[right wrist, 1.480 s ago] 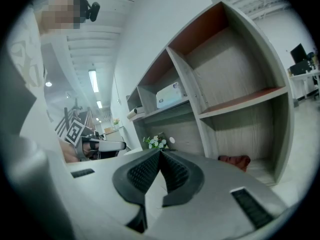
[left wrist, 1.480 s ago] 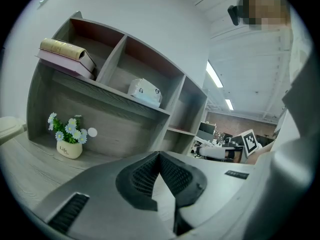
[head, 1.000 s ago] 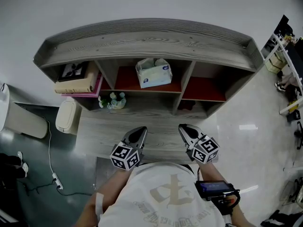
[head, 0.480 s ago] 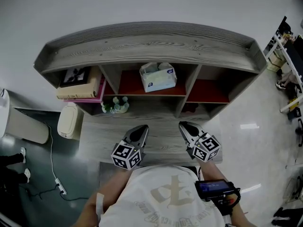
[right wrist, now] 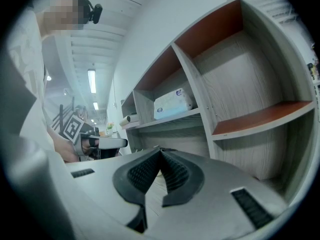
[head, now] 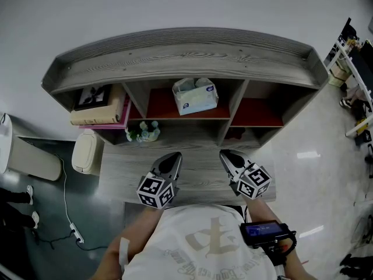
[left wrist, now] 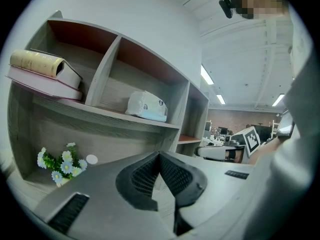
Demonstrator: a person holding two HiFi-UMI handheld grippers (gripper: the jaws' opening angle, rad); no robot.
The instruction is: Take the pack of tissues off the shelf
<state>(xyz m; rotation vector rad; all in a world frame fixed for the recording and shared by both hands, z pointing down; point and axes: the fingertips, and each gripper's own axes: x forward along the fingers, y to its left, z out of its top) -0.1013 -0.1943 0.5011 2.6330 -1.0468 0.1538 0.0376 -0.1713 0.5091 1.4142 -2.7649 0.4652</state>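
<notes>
Preparing to reach the shelf, the person is holding the left gripper and right gripper with jaws pressed together, empty; taking the pack of tissues likely needs them spread.

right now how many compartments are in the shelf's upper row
3. The left compartment holds stacked books, the middle compartment holds the pack of tissues, and the right compartment shows only its red floor; its back corners are hidden.

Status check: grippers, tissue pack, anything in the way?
Left gripper, right gripper shut, empty, over desk. Tissue pack on middle shelf, untouched. Nothing blocking it.
</notes>
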